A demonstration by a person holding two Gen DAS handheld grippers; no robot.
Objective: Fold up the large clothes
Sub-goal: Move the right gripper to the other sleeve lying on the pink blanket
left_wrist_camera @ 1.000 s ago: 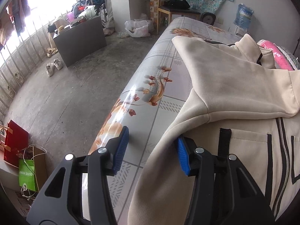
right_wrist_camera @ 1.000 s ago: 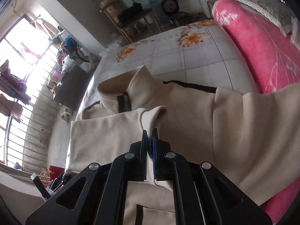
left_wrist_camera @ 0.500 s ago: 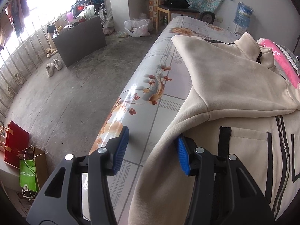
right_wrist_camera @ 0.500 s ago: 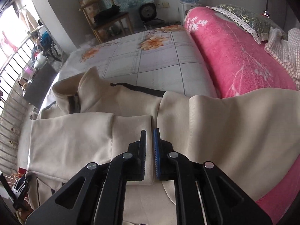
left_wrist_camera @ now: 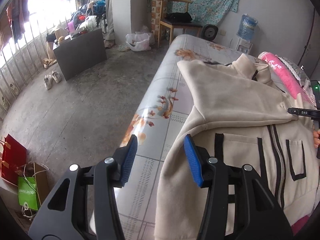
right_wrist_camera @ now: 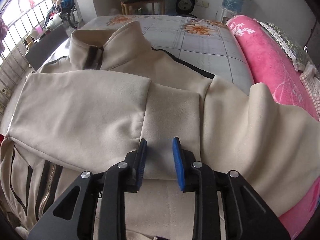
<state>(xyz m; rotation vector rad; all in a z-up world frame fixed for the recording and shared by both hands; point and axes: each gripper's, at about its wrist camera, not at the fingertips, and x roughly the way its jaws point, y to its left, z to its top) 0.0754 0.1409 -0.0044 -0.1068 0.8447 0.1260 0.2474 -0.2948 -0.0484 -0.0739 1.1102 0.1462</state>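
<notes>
**Inspector:** State the garment's position.

**Operator:** I see the beige jacket lying flat on the floral mattress, collar at the far end from my tongs, zipper facing up. One sleeve is folded across the chest, its cuff lying directly ahead of my right gripper.

**Inspector:** Tong status?

**Operator:** The right gripper's jaws are parted, straddling the cuff's near edge without clamping it. My left gripper is spread wide; its right finger rests against the jacket's side edge, its left finger hangs over bare mattress.

**Inspector:** Surroundings?

**Operator:** A pink blanket lies right of the right gripper. Beyond the mattress stand a wooden chair and a water dispenser.
</notes>
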